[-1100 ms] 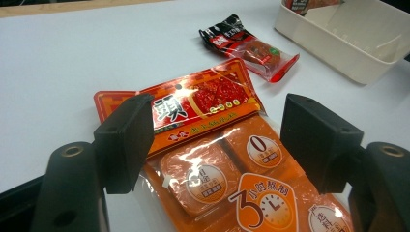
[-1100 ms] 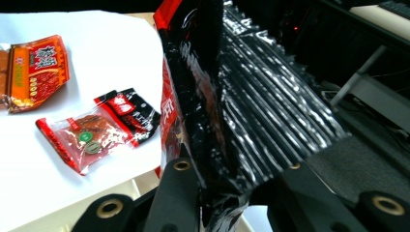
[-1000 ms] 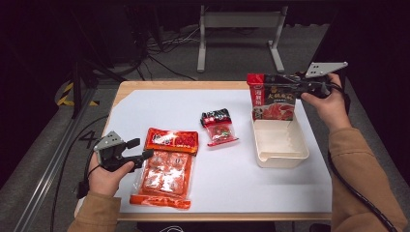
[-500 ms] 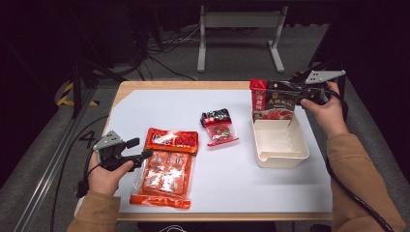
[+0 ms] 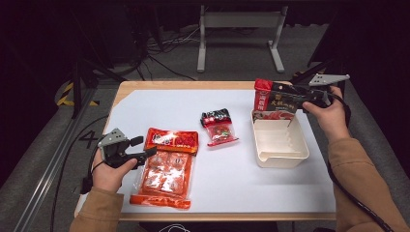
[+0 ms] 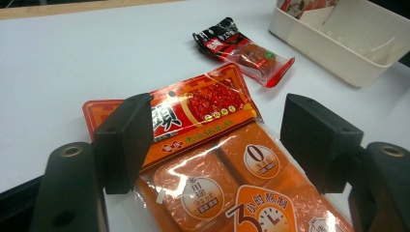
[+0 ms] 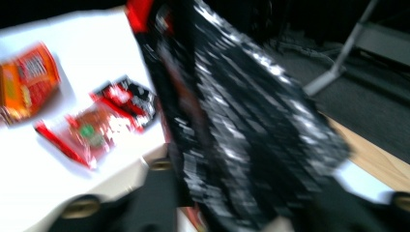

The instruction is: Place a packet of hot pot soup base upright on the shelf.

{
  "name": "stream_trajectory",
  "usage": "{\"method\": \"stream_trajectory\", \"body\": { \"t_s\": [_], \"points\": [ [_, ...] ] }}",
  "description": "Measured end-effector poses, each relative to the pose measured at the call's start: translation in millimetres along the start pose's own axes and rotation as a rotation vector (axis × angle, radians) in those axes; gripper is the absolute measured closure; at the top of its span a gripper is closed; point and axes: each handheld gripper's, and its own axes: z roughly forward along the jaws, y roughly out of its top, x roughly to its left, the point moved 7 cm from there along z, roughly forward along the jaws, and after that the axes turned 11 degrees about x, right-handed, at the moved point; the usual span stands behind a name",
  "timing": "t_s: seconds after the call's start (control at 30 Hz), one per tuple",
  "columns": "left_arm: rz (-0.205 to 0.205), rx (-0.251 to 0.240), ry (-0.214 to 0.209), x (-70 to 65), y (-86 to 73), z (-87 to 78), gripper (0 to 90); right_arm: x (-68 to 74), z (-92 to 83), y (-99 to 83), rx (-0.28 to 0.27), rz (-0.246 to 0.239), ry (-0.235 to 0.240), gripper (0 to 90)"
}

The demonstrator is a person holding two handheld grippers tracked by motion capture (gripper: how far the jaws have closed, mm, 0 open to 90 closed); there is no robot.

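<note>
A tall red and black packet [image 5: 274,100] stands upright at the far end of the white bin [image 5: 263,157]. My right gripper [image 5: 285,96] is around its upper part. Its jaws have just been opening, and the packet [image 7: 232,121] is still between them, blurred in the right gripper view. My left gripper [image 5: 145,146] rests open at the left edge of a large orange packet [image 5: 167,169] lying flat. In the left gripper view its jaws [image 6: 217,121] straddle that packet's red top [image 6: 208,104] without pressing on it.
A small red and black packet [image 5: 220,126] lies in the middle of the white mat, between the orange packet and the bin. In the left gripper view the bin [image 6: 338,58] is at the far right. The table's wooden edge runs along the far side.
My right gripper has sunk a little with the tall packet, whose lower end now sits inside the bin's far end. The left gripper has stayed put.
</note>
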Motion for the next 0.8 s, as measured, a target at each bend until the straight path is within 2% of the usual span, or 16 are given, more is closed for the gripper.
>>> {"method": "stream_trajectory", "body": {
  "t_s": [0.07,0.17,0.27,0.33,0.4,0.47,0.67,0.8],
  "points": [
    [0.001,0.003,-0.005,0.0,0.3,2.3,28.3,0.6,-2.3,2.4,-0.032,0.004,-0.008,42.6],
    [0.016,0.005,-0.007,-0.3,2.2,5.0,28.1,1.1,-7.6,6.4,-0.061,0.014,-0.021,30.9],
    [0.013,0.009,-0.015,-1.9,3.5,5.7,27.8,4.2,-16.7,13.3,-0.097,0.021,-0.024,26.0],
    [0.017,0.008,-0.014,-1.7,4.0,6.0,27.6,5.7,-19.3,15.6,-0.106,0.016,-0.028,25.3],
    [0.019,0.007,-0.014,-1.5,5.1,6.8,27.5,10.4,-28.0,21.8,-0.115,-0.005,-0.052,25.3],
    [0.024,0.007,-0.01,-0.4,5.7,7.3,27.4,14.6,-34.8,26.9,-0.141,-0.016,-0.061,25.5],
    [0.029,0.018,0.013,4.9,5.3,8.1,26.8,24.7,-48.7,35.1,-0.167,-0.01,-0.081,25.8],
    [0.026,0.028,0.043,12.8,3.2,8.3,26.2,41.4,-60.1,39.3,-0.179,0.009,-0.106,26.2]
  ]
}}
